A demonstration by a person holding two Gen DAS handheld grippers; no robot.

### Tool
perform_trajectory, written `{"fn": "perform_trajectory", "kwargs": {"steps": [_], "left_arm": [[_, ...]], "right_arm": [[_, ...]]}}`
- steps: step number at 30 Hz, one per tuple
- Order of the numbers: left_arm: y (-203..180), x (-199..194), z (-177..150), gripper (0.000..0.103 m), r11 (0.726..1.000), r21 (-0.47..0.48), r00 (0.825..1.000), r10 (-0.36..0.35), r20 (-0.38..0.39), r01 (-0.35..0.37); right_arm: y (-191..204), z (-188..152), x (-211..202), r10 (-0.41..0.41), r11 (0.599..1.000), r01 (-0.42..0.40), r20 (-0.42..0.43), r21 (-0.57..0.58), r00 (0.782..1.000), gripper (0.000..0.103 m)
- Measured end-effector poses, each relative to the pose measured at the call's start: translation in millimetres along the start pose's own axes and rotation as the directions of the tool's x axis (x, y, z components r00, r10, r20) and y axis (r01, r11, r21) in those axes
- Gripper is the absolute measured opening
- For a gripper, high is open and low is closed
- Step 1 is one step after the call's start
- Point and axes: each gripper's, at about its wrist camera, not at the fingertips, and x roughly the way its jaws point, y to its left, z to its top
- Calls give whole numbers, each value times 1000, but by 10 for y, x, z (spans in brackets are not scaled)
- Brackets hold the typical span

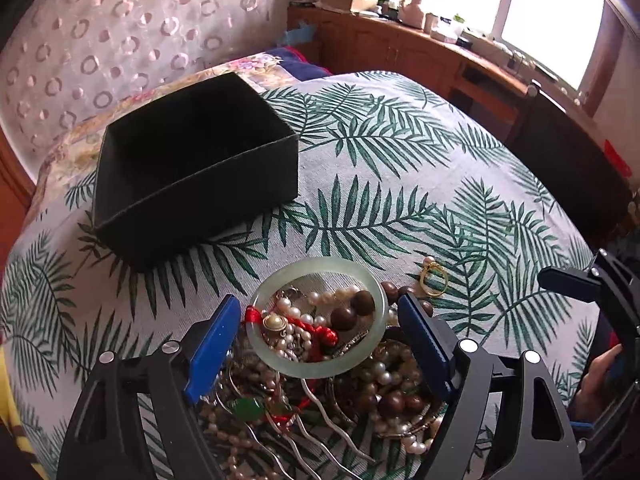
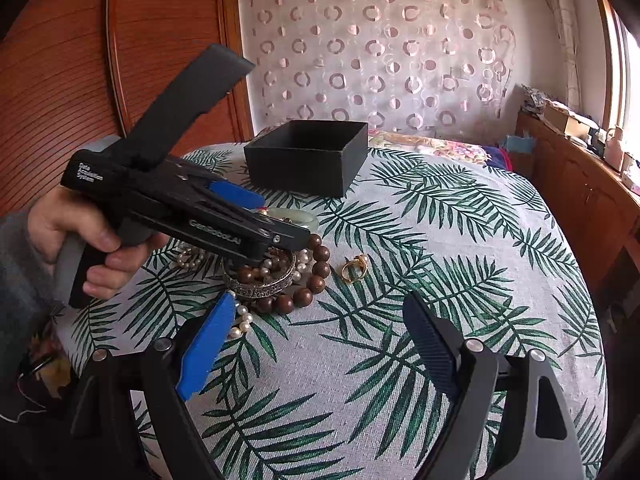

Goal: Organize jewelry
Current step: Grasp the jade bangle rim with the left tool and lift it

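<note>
A pale green jade bangle (image 1: 320,320) lies on a heap of jewelry (image 1: 320,392): pearls, brown wooden beads, red cord, silver hairpins. My left gripper (image 1: 320,312) is open, its blue fingers on either side of the bangle, apart from it. An open black box (image 1: 192,160) stands beyond the heap. A gold ring (image 1: 434,278) lies right of the heap. In the right wrist view my right gripper (image 2: 320,312) is open and empty above bare cloth, near the heap (image 2: 272,276), the ring (image 2: 354,268) and the box (image 2: 306,156).
The round table (image 2: 440,220) has a palm-leaf cloth. A wooden cabinet (image 1: 400,44) with clutter stands under the window. A patterned curtain (image 2: 380,48) hangs behind. My left hand holds its gripper body (image 2: 180,204) over the heap.
</note>
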Motion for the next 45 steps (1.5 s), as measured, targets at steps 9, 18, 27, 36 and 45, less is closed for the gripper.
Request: {"fn": "perform_trajectory", "kwargs": {"steps": [9,18,27,36,45], "left_arm": [[130,65,143,78,999,7,999,-31,-29,31],[212,133,159,78,991,-42,991,-126,-49,124],[91,131,152,69,994,-8,993,-111,-33,111],[299,-321,23,69,996,-77,993,-47,106,55],[495,-567,-168,69,991,-128,986,-13,166,34]], "right_arm": [[28,-7,44,-1,1000,1,-5,2,1000,88],[5,-25,59,-5,1000,5,-4,10,1000,88],[-14,-26,71,-6,1000,6,-3,11,1000,88],[35,96,181,46,999,-47,-20,-18,999,85],[194,336,534,167,982,-176,-129,-63,977,75]]}}
